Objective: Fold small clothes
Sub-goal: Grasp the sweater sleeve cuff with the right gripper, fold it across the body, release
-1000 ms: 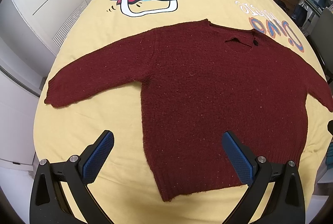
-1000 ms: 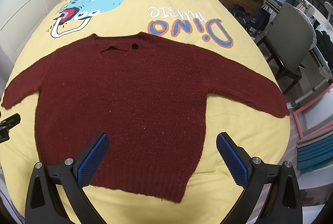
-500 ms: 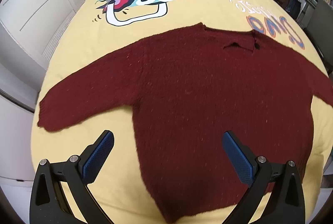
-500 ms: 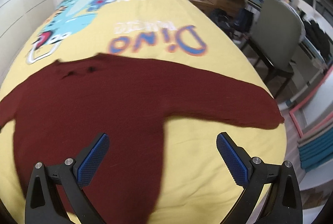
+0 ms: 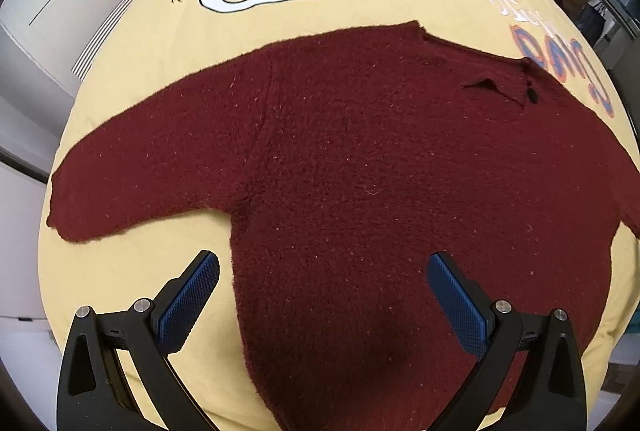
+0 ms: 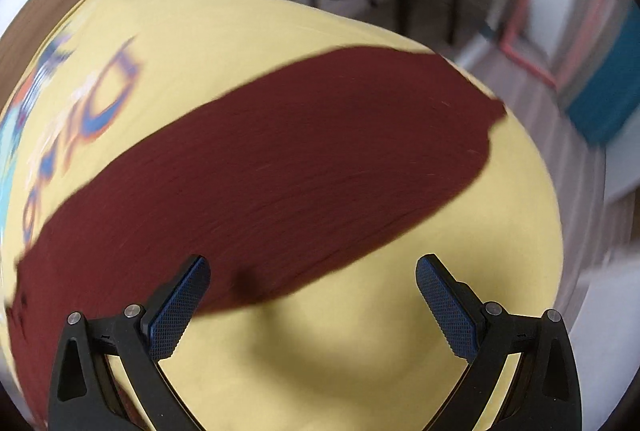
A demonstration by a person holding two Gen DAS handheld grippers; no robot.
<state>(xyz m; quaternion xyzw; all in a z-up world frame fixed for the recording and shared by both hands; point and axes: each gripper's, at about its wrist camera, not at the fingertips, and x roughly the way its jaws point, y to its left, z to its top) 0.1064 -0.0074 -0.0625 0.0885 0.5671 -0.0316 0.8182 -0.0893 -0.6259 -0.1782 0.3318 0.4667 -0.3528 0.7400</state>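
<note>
We see the yellow bedspread (image 5: 132, 79), a maroon sweater (image 5: 360, 171) lying flat across it. Left gripper (image 5: 322, 271) spread wide over its body; right gripper (image 6: 312, 271) wide, seemingly near a blurred sleeve (image 6: 300, 159).

the right wrist view is motion-blurred: the sweater (image 6: 256, 167) sleeve's knit and the bedspread (image 6: 240, 43) lettering smear. in the left wrist view the sweater's hem and far sleeve run off frame.

Both tongs (image 5: 323, 297) (image 6: 312, 301) have black arms, silver screws and blue crosshatched pads.
</note>
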